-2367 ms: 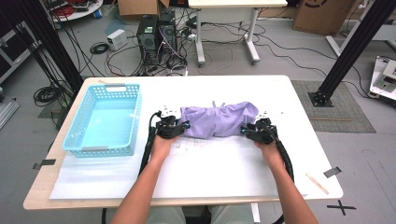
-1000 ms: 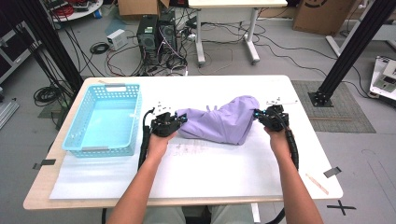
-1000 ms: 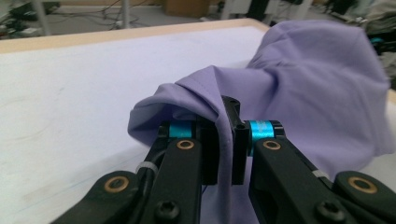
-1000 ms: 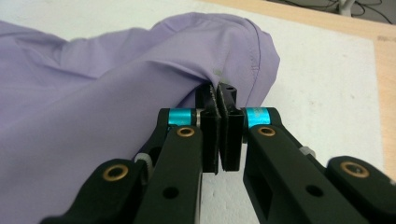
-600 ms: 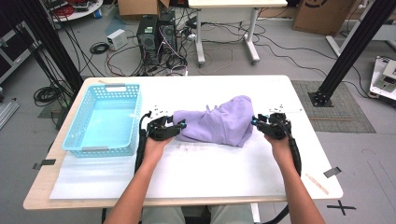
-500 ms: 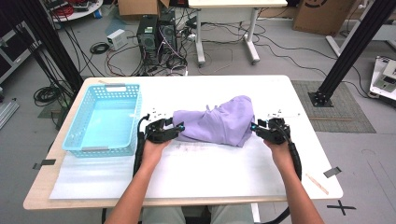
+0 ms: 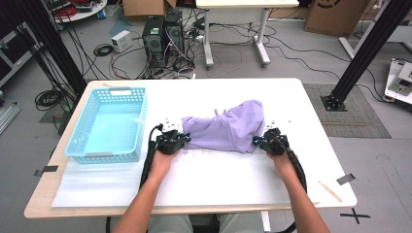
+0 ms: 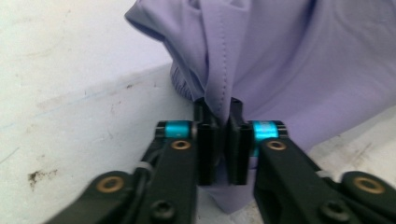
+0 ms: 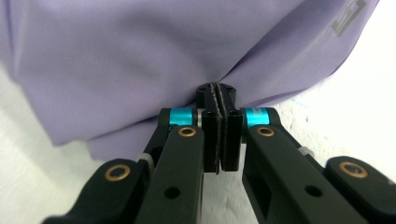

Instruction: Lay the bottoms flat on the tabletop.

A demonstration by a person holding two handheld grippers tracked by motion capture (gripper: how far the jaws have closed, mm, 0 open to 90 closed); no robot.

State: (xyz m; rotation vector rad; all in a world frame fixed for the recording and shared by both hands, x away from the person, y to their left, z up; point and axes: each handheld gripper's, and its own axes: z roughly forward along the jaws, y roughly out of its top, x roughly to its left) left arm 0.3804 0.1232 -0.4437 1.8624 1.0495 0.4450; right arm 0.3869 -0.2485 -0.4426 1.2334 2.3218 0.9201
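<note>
Two tools, both clamped on the crumpled lilac fabric garment [image 7: 226, 130]. Your left tool [image 7: 181, 139] has its jaws just closed again on a stitched fold at the garment's left edge; cloth is pinched between the pads [image 8: 205, 149]. Your right tool [image 7: 257, 141] has its jaws closed nearly flush on the garment's right edge; only a thin bit of cloth can be in there, and the pads look almost touching. The garment lies bunched mid-way across the white table [image 7: 204, 182], between your hands. The light-blue plastic basket [image 7: 81, 147] sits well apart on the left.
</note>
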